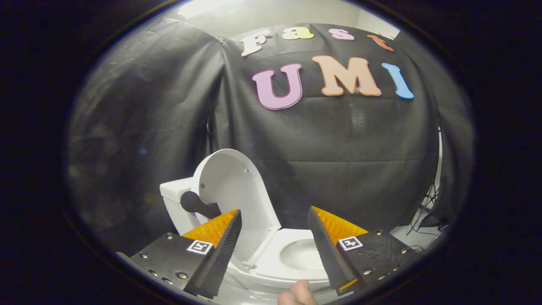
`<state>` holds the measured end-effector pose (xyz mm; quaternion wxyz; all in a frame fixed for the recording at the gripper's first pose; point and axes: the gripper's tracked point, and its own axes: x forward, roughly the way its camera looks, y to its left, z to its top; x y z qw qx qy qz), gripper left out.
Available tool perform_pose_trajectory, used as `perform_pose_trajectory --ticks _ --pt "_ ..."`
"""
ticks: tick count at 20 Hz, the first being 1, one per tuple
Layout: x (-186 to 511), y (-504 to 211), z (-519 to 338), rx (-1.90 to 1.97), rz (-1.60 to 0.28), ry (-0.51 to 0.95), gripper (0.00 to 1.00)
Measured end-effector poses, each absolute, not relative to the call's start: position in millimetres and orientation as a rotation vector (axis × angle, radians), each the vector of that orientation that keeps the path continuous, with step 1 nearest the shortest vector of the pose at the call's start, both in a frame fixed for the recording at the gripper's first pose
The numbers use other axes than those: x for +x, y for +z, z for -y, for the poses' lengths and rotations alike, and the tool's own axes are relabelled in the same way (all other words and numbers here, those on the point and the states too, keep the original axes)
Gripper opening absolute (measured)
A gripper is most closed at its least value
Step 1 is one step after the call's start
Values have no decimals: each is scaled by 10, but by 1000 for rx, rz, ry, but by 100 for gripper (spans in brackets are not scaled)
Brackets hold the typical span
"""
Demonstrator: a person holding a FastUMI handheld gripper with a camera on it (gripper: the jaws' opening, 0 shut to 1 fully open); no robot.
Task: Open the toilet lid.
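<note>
A white toilet (271, 258) stands just beyond my fingers. Its lid (230, 186) is raised upright, leaning back toward the white tank (175, 195), with a dark handle knob (195, 203) on the tank's side. The seat (292, 237) lies down around the bowl (298, 254), which shows between my fingers. My gripper (275, 220) is open, wide apart, with nothing held; the left finger (220, 250) overlaps the lid's lower edge in the view, the right finger (326, 250) sits over the seat's right side. A person's fingertip (298, 294) shows at the bottom between the fingers.
Black cloth (338, 161) hangs behind and around the toilet as the booth's wall. Dark cables (427, 212) trail on the light floor at the right of the toilet.
</note>
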<state>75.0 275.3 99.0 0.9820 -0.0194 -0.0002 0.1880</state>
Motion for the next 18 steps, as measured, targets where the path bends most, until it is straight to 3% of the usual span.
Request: perform_pose_trajectory --ticks 18 --pt "1026 918 -1924 -80 55 312 93"
